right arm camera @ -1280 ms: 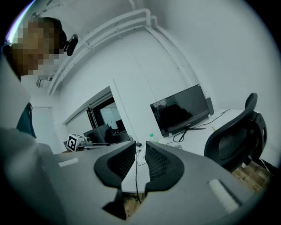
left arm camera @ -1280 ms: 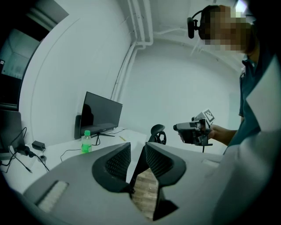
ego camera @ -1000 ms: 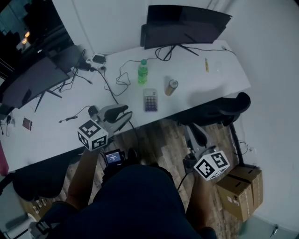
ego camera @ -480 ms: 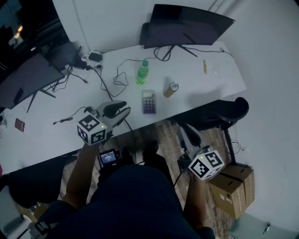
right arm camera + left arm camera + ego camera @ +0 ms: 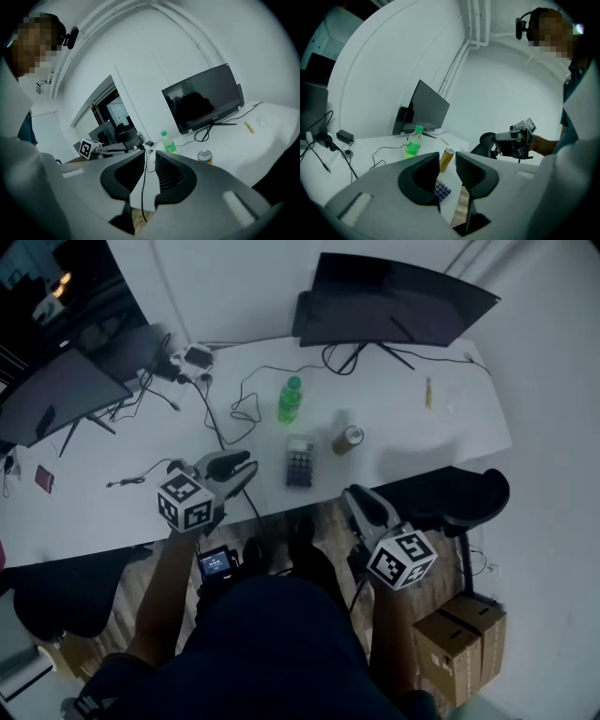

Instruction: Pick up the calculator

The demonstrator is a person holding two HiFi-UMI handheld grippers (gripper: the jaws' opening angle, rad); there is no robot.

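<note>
The calculator [image 5: 300, 462] lies flat near the front edge of the white desk [image 5: 112, 512], between the two grippers; its keys also show low in the left gripper view as the calculator [image 5: 442, 190]. My left gripper [image 5: 236, 471] hovers over the desk just left of it, jaws drawn close together with nothing between them. My right gripper [image 5: 360, 503] hangs off the desk's front edge, right of the calculator, its jaws likewise nearly together and empty. The left gripper [image 5: 447, 165] points toward the can, and the right gripper [image 5: 150, 169] toward the desk.
A green bottle [image 5: 290, 399] and a can [image 5: 348, 439] stand just behind the calculator. A dark monitor [image 5: 394, 307] is at the back, a second screen [image 5: 56, 399] at left, with cables [image 5: 220, 423] across the desk. A black chair [image 5: 469, 498] and a cardboard box [image 5: 455, 643] are at right.
My right gripper has risen and moved left toward the desk's front edge. The left gripper has stayed near the calculator's left side. The head view has shifted slightly.
</note>
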